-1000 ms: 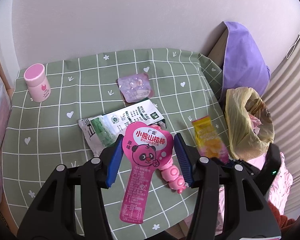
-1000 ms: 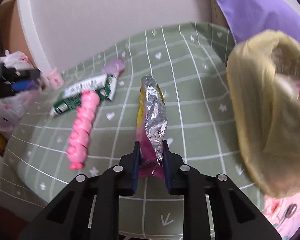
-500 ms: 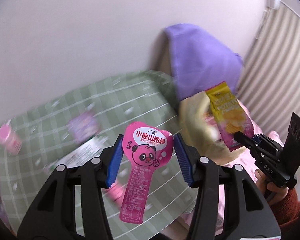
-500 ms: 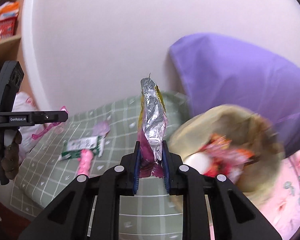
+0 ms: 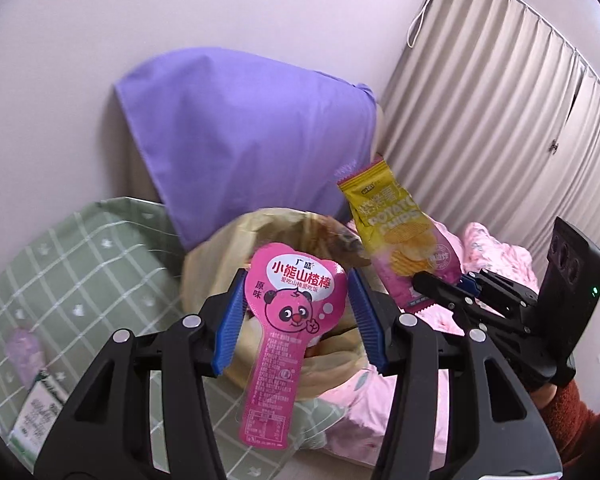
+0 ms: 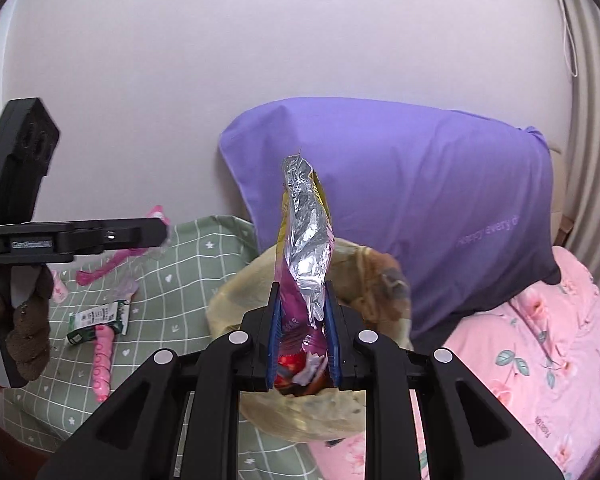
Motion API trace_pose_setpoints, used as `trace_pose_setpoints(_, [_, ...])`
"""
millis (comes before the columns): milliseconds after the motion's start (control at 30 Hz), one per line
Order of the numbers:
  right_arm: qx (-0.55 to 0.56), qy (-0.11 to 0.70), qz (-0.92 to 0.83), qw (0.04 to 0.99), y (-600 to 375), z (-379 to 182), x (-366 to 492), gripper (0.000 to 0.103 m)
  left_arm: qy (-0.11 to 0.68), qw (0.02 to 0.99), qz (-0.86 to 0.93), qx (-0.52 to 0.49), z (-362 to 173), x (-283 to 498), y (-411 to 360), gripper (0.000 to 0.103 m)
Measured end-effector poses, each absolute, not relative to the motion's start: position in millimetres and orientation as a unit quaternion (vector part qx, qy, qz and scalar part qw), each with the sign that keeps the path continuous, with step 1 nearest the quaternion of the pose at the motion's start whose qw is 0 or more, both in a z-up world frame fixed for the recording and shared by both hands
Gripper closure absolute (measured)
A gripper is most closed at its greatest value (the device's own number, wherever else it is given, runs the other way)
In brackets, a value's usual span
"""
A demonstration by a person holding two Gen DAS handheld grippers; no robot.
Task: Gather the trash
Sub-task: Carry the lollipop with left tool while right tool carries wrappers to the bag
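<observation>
My left gripper (image 5: 296, 316) is shut on a pink panda candy wrapper (image 5: 290, 320) and holds it above the open yellow trash bag (image 5: 220, 256). My right gripper (image 6: 302, 320) is shut on a yellow and pink potato chip bag (image 6: 304, 240), also over the trash bag (image 6: 236, 300). The chip bag (image 5: 392, 232) and right gripper (image 5: 444, 286) show at right in the left wrist view. The left gripper (image 6: 156, 232) shows at left in the right wrist view.
The green checked table (image 6: 180, 280) holds a pink candy stick (image 6: 102, 360), a green and white wrapper (image 6: 100, 316) and a purple wrapper (image 5: 22, 344). A purple pillow (image 5: 252, 128) leans behind the bag. Pink floral bedding (image 6: 540, 340) lies right. Curtains (image 5: 500, 120) hang far right.
Both grippers have lifted their wrappers off the table and swung right, and now hold them over the trash bag.
</observation>
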State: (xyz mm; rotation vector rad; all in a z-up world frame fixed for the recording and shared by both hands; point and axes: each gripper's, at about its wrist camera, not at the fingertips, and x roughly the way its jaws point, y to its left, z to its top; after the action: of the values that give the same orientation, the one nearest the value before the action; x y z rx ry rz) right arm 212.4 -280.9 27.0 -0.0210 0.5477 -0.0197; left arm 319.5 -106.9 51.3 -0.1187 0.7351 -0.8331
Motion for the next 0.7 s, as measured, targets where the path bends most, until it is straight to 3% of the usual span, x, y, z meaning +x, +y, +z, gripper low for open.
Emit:
trace_pose_setpoints(333, [0.043,0.311,-0.021,0.949,-330.8,2.7,221.3,0.083,0.396,0.817,-0.414,-0.065,9.1,350.3,-160.0,0.055])
trace_pose_setpoints(700, [0.046,0.356,-0.015,0.933,-344.5,-31.9,275.4,0.083,0.461,0.812,-0.354,0.059,-62.3,402.8,-213.8,0.055])
